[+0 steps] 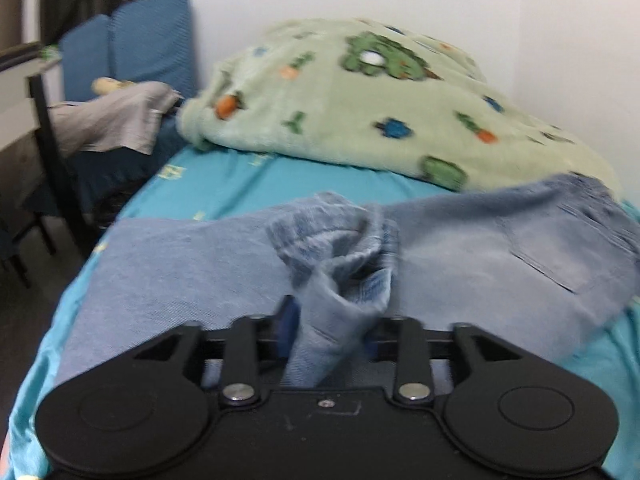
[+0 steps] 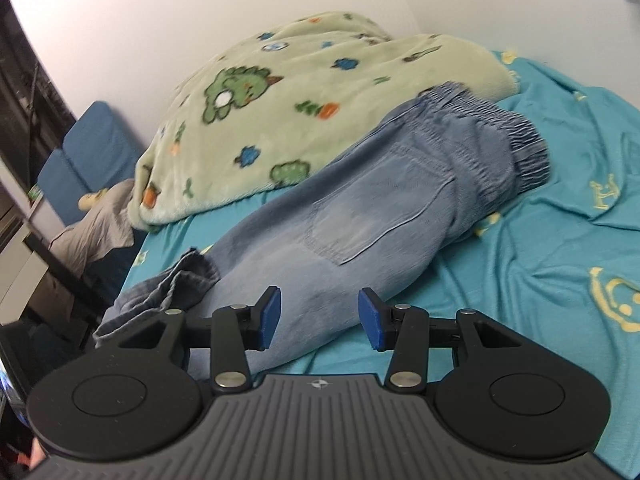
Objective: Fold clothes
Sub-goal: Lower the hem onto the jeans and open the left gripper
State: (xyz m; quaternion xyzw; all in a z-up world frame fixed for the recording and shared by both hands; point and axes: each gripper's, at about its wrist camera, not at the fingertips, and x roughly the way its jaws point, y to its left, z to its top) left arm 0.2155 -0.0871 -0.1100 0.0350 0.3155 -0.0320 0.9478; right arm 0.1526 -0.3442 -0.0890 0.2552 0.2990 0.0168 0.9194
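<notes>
Jeans (image 2: 372, 208) halved lengthwise on bed (image 2: 560, 240); left tool (image 1: 332, 328) clamps cuff, right tool (image 2: 319, 316) apart above leg; crosswise fold pending.

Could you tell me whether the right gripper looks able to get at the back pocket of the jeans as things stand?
Probably yes. The right gripper has its jaws open and empty, and the back pocket lies face up ahead of it on the jeans, with nothing over it; the green blanket lies beyond.
</notes>
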